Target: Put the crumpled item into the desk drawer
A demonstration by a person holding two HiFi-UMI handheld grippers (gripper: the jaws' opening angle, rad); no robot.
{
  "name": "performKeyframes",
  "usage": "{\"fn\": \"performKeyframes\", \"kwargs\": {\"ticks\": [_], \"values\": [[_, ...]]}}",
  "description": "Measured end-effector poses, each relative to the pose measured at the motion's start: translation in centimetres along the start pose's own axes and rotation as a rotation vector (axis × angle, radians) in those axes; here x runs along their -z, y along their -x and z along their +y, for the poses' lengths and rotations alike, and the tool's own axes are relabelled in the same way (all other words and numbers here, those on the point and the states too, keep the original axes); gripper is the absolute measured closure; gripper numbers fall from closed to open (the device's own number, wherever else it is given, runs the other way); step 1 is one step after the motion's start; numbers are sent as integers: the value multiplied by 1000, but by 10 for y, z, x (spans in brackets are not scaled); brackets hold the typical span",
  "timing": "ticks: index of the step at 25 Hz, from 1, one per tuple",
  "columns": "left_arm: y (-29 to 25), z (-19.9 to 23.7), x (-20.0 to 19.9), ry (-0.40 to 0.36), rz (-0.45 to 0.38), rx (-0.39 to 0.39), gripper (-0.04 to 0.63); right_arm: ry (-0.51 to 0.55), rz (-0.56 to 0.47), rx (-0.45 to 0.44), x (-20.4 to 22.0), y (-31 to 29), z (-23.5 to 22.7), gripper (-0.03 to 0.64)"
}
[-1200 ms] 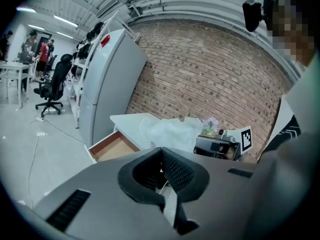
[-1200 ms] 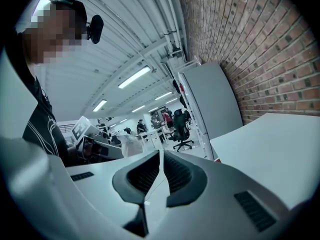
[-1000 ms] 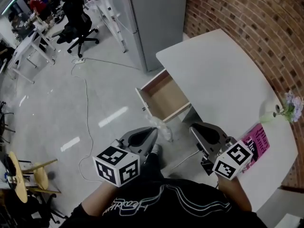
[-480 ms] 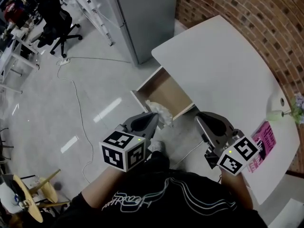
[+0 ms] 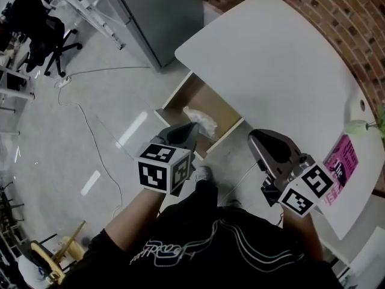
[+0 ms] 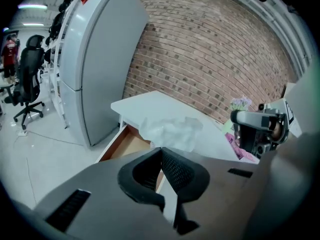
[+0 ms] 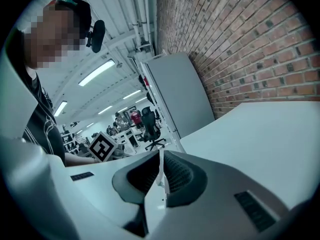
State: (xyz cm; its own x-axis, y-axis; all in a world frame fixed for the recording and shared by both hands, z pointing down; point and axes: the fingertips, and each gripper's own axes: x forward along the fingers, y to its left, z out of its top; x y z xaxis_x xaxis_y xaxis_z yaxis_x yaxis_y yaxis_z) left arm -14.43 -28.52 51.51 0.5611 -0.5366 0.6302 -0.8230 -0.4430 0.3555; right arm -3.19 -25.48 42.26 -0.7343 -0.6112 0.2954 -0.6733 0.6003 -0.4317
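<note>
The crumpled item [image 5: 201, 121] is a white wad of thin paper or plastic. My left gripper [image 5: 191, 128] is shut on it and holds it over the front part of the open desk drawer [image 5: 179, 99]. In the left gripper view the crumpled item [image 6: 170, 131] sticks out just past the closed jaw tips of the left gripper [image 6: 161, 149], with the drawer [image 6: 126, 144] below and behind it. My right gripper [image 5: 257, 139] hangs to the right of the drawer, off the desk's front edge. In its own view the right gripper [image 7: 161, 154] is shut with nothing between its jaws.
The white desk [image 5: 271, 59] stands along a brick wall. A pink booklet [image 5: 341, 164] and a small flower vase [image 5: 360, 126] sit at its right end. A grey cabinet [image 6: 95, 59] stands left of the desk. A cable [image 5: 90, 131] runs across the floor; office chairs stand farther off.
My left gripper has carried the crumpled item forward from in front of the drawer to above its front part. The right gripper stayed beside it, jaws shut.
</note>
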Motion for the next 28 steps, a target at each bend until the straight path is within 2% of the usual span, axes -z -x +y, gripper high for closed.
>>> {"fn": "performKeyframes", "kwargs": {"ticks": [5, 12, 21, 28], "values": [[-48, 25, 19, -61, 64, -53, 574, -40, 27, 26, 24, -10, -23, 563], [-109, 55, 49, -122, 166, -69, 574, -88, 45, 48, 45, -23, -40, 564], [-181, 94, 105, -128, 335, -105, 574, -125, 91, 73, 67, -28, -59, 563], [-228, 120, 143, -70, 465, -113, 574, -162, 95, 97, 87, -31, -75, 563]]}}
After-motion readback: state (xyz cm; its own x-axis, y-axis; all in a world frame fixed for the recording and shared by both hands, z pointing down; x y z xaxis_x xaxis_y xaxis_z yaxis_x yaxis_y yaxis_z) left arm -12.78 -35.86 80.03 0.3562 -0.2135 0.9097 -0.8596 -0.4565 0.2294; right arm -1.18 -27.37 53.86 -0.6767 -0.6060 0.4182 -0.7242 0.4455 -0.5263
